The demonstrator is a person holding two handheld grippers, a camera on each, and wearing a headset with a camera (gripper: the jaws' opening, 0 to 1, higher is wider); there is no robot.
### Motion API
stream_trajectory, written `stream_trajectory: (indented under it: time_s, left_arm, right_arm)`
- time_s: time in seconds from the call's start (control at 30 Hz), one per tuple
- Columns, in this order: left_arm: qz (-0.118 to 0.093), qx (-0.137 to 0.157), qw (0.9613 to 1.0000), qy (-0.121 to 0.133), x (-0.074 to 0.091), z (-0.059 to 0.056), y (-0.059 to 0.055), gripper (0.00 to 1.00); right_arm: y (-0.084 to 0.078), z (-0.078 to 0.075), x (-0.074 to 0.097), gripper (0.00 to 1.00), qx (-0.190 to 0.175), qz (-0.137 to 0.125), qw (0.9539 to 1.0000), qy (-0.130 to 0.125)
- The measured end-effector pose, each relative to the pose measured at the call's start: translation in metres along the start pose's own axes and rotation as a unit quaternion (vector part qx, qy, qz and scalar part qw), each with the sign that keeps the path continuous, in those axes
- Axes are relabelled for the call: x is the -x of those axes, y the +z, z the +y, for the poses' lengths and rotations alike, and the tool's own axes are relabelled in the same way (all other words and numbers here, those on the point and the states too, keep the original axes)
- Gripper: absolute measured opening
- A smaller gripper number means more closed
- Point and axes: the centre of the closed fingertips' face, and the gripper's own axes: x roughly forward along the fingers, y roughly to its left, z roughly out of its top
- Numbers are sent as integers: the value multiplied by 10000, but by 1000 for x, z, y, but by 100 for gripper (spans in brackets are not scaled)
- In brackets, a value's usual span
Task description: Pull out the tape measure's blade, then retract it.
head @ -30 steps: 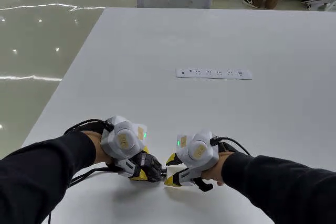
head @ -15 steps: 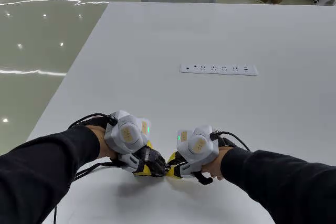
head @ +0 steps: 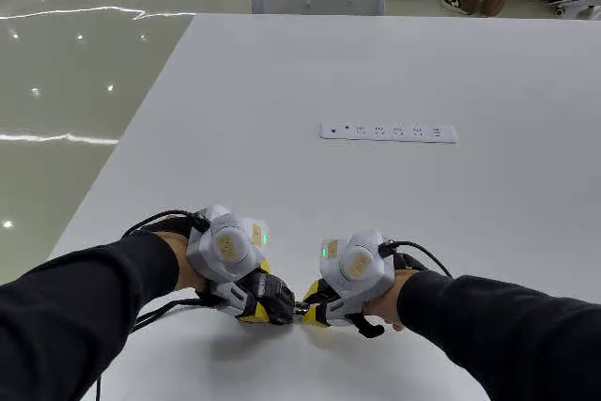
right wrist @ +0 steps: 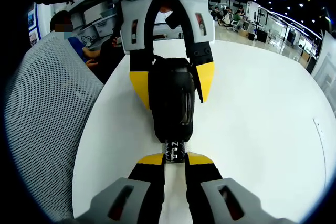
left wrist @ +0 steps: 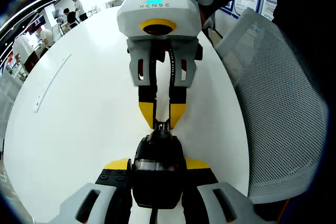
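Tape measure (right wrist: 170, 98) in left gripper (left wrist: 157, 164) (blade (right wrist: 174, 150) in right gripper (right wrist: 174, 160))

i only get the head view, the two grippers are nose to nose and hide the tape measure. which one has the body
observer: the left gripper. In the left gripper view the black tape measure sits clamped between its yellow-tipped fingers.
operator: and the right one
observer: in the right gripper view the right gripper is shut on the blade, pinching it just outside the tape measure's mouth.
operator: how much blade is out
observer: only a short stub. The right gripper view shows a printed 2 on it, right where the fingers close.
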Motion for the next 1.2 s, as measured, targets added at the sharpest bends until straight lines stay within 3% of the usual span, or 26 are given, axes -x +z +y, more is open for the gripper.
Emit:
stream_trajectory:
  time_s: [0.2, 0.3, 0.47, 0.9, 1.2]
  left_arm:
    - [-36, 28, 10000, 35, 0, 0, 0, 33]
    - [-74, 91, 9999, 38, 0, 0, 0, 33]
    - [-43, 88, 9999, 55, -1, -1, 1, 33]
    - [58, 65, 10000, 26, -1, 0, -1, 33]
    - [52, 112, 9999, 53, -1, 0, -1, 33]
  right_arm:
    - [0, 2, -1, 12, 34, -11, 10000, -70]
    - [1, 0, -2, 13, 109, 183, 9998, -12]
    - [-1, 1, -7, 13, 90, 218, 9997, 6]
    - [-5, 0, 3, 11, -162, -52, 9998, -99]
    - [-13, -2, 10, 11, -179, 12, 9997, -154]
